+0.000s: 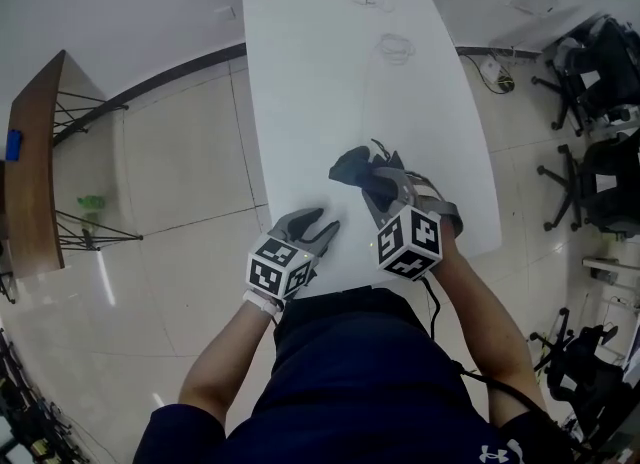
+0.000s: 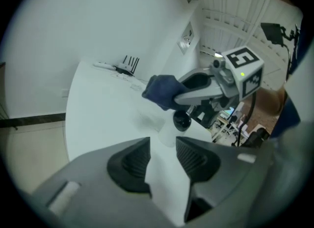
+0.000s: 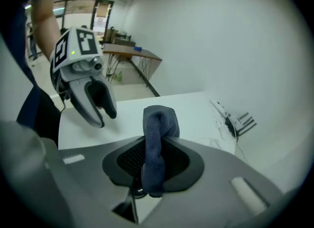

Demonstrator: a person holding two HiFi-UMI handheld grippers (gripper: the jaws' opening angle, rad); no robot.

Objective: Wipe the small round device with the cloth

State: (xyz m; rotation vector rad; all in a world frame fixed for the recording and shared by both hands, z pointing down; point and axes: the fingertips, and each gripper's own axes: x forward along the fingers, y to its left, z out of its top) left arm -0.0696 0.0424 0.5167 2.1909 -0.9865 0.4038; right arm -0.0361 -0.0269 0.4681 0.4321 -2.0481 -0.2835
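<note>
Standing upright, cloth sits pinched between jaws of right gripper.

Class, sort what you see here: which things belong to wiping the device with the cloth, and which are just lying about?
In the job: cloth, gripped by the right gripper; small black round thing below its jaws, perhaps the device; left gripper, jaws open, empty.
Lying about: cable loop; box with antennas; wooden side table; office chairs.
</note>
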